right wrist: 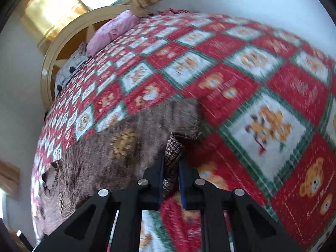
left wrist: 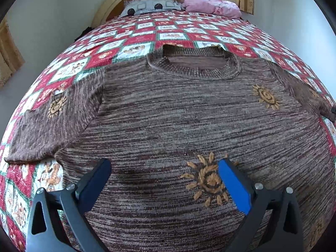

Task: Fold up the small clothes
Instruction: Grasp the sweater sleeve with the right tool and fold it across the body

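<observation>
A brown knit sweater [left wrist: 178, 109] with orange sun motifs lies flat, front up, on the bed, collar toward the headboard. Its left sleeve [left wrist: 52, 121] lies spread out to the side. My left gripper [left wrist: 164, 166] is open, hovering just above the sweater's lower body, one finger over a sun motif [left wrist: 206, 180]. My right gripper [right wrist: 171, 159] is shut on the cuff of the sweater's right sleeve [right wrist: 174, 149], lifting it slightly off the quilt. The sweater body [right wrist: 100, 159] spreads to the left in the right wrist view. The right wrist view is blurred.
A red, white and green teddy-bear quilt [left wrist: 172, 33] covers the bed and also shows in the right wrist view [right wrist: 262, 105]. A grey pillow [left wrist: 151, 5] and a pink pillow [left wrist: 212, 5] lie against the wooden headboard [left wrist: 117, 0]. Curtained windows and white walls surround the bed.
</observation>
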Tool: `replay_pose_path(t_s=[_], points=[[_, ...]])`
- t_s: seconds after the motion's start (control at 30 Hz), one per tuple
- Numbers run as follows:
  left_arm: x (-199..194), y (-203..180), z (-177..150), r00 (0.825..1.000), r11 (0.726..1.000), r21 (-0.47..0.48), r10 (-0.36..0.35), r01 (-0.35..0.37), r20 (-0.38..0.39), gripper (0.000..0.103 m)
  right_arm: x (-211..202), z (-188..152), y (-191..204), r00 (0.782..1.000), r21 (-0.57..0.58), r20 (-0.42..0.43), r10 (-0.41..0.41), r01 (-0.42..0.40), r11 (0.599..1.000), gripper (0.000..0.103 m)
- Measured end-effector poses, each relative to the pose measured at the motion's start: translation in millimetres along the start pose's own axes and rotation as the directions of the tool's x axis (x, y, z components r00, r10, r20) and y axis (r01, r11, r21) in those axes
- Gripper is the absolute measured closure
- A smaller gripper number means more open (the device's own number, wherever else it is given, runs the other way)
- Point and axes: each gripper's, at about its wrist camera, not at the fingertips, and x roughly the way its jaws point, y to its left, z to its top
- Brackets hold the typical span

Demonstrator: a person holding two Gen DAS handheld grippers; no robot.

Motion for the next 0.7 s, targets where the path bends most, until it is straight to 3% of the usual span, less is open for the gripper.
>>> replay_pose_path(t_s=[0.13, 0.27, 0.4, 0.5, 0.6, 0.63, 0.7], points=[[1.0, -0.8, -0.7, 1.0, 1.0, -0.001, -0.013, 0.013, 0.001, 0.0, -12.0, 2.4, 56.1, 0.999, -0.161, 0.05, 0.021, -0.012, 0.987, 0.091], [-1.4, -1.3, -1.6, 0.999, 0.999, 0.007, -0.032, 0.032, 0.008, 0.0, -19.7, -8.1, 130.0, 0.995, -0.358, 0.075, 0.073, -0.041, 0.933, 0.091], [-6.3, 2.0, -2.0, 0.999, 0.999, -0.007, -0.037, 0.037, 0.027, 0.0, -22.5, -40.3, 205.8, 0.987, -0.54, 0.046, 0.154, -0.105, 0.835, 0.091], [-11.6, 6.4, -1.2, 0.999, 0.999, -0.026, -0.018, 0.019, 0.046, 0.0, -18.1, -80.1, 261.1, 0.978, -0.661, -0.014, 0.21, -0.167, 0.732, 0.091], [-19.5, 9.5, -0.4, 0.995, 0.996, -0.027, -0.088, 0.089, 0.041, 0.0, -11.3, -120.2, 291.5, 0.972, -0.746, -0.056, 0.229, -0.193, 0.638, 0.091], [-22.7, 11.0, 0.1, 0.994, 0.995, -0.031, -0.097, 0.099, 0.045, 0.0, -4.6, -136.4, 299.6, 0.967, -0.762, -0.107, 0.233, -0.23, 0.606, 0.091], [-28.8, 14.1, 1.4, 0.993, 0.993, -0.041, -0.107, 0.11, 0.053, 0.0, 7.8, -153.4, 302.8, 0.953, -0.757, -0.197, 0.229, -0.296, 0.582, 0.084]])
